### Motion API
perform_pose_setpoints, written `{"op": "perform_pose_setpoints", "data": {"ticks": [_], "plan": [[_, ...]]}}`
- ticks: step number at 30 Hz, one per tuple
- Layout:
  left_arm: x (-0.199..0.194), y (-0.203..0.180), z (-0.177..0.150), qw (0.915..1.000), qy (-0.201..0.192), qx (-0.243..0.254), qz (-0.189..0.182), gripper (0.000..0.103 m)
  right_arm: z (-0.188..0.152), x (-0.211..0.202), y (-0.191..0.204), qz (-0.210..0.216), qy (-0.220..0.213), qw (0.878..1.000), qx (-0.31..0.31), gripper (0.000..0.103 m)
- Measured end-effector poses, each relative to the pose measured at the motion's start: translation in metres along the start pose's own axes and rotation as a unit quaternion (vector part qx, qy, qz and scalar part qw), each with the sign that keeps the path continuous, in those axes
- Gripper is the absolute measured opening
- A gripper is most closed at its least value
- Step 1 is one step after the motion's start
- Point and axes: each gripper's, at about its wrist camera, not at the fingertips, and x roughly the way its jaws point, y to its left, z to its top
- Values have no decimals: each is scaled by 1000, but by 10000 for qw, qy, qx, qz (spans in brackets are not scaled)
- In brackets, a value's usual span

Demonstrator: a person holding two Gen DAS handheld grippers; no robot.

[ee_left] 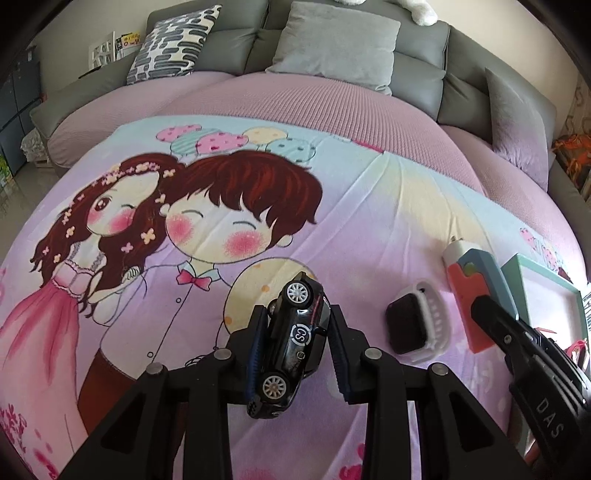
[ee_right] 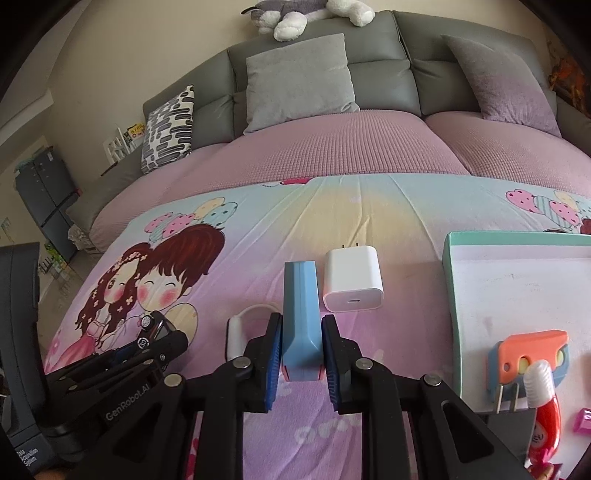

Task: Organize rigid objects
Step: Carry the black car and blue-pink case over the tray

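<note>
My left gripper is shut on a black toy car, held on its side above the cartoon bedsheet; it also shows at the left of the right wrist view. My right gripper is shut on a blue and orange box cutter, which also shows in the left wrist view. A white charger lies just right of it. A smartwatch with a white band lies between the grippers. A teal-rimmed white tray at the right holds an orange and blue item, a red toothbrush and a black plug.
The sheet covers a pink mattress in front of a grey sofa with cushions. A plush toy lies on the sofa back. A small pink item sits at the tray's right edge.
</note>
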Motion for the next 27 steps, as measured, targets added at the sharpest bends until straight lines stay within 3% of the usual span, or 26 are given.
{"op": "perform_pose_setpoints", "data": {"ticks": [11, 17, 27], "plan": [[-43, -32, 9, 9987, -448, 252, 9, 34, 4, -58, -25, -63, -458, 9987, 233, 22], [-67, -74, 11, 9950, -768, 625, -166, 34, 8, -92, -62, -446, -694, 9953, 516, 22], [-83, -163, 1, 9834, -974, 1379, -671, 34, 7, -130, -137, -1238, -849, 9828, 1074, 23]]}}
